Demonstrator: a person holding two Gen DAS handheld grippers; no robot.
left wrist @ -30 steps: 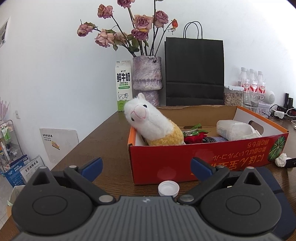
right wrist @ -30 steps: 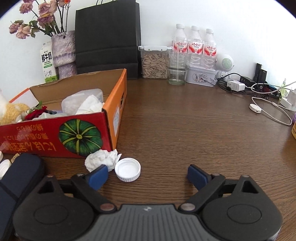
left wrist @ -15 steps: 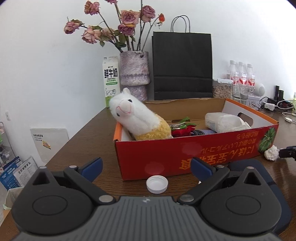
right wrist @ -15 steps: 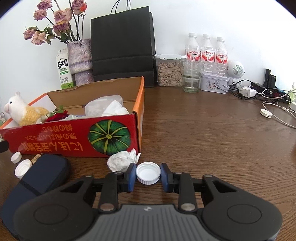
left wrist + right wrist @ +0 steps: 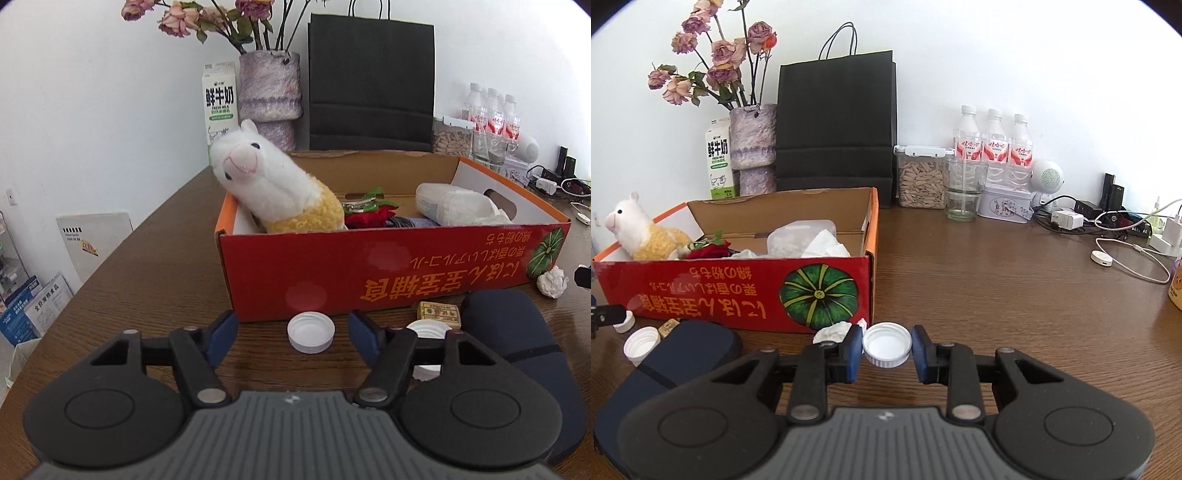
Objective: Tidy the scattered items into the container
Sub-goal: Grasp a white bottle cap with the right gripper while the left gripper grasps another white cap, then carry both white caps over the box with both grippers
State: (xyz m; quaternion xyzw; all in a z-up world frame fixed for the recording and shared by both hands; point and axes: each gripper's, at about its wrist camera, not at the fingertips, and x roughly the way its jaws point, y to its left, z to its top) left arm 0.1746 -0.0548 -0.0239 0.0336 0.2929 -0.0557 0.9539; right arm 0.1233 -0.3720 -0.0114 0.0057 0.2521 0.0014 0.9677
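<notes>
In the left wrist view, our left gripper (image 5: 293, 328) has just been closing its jaws around a white bottle cap (image 5: 311, 331) that lies open side up on the wooden table (image 5: 155, 273); the cap sits between the blue pads (image 5: 364, 334) with clear gaps on both sides, so nothing is gripped yet. It lies straight ahead at twelve o'clock from the jaws, just in front of the red cardboard box (image 5: 369, 273), and being round it offers no long axis to line up with. A second white cap (image 5: 424, 328), a small yellow packet (image 5: 439, 314), a dark blue pouch (image 5: 517, 343) and a crumpled tissue (image 5: 553, 281) trail off toward three o'clock. In the right wrist view, our right gripper (image 5: 887, 349) is clamped on another white cap (image 5: 887, 344), rim up, both pads touching its ribbed edge. The box (image 5: 738, 291) lies toward ten o'clock from this hand, its near corner close by, so we judge the coming move to be a lift and carry over that front wall. The plush alpaca (image 5: 639, 232) and a red rose (image 5: 711, 251) already rest inside.
</notes>
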